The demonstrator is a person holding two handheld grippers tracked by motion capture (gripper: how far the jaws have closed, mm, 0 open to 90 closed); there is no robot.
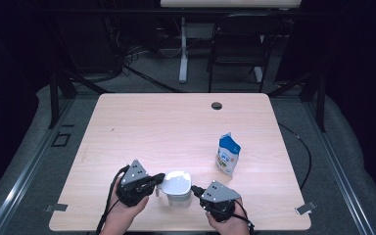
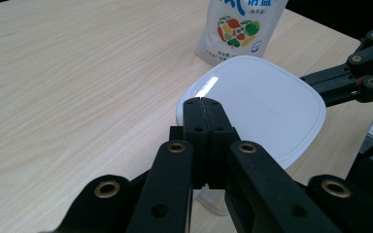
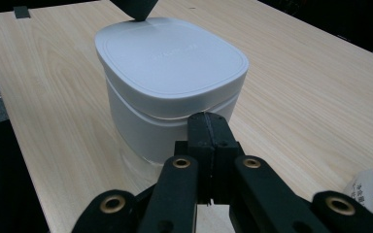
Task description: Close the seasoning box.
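Note:
A white lidded container [image 1: 177, 188] with rounded corners stands near the table's front edge, between the two grippers. My left gripper [image 1: 157, 179] is shut, its tip at the lid's left rim [image 2: 203, 100]. My right gripper [image 1: 196, 190] is shut too, its tip against the container's right side [image 3: 209, 115]. Nothing is held between either pair of jaws. The lid [image 2: 255, 99] is on the container [image 3: 167, 80]. A blue and white pouch [image 1: 227, 154] with vegetable pictures stands upright behind and to the right of the container, and its lower part [image 2: 238, 26] shows in the left gripper view.
The light wood table [image 1: 166, 127] has a round cable hole [image 1: 217, 105] at the back. Grey brackets [image 1: 306, 207] sit at its front corners. A chair [image 1: 237, 46] and a desk leg [image 1: 183, 49] stand on the floor behind the table.

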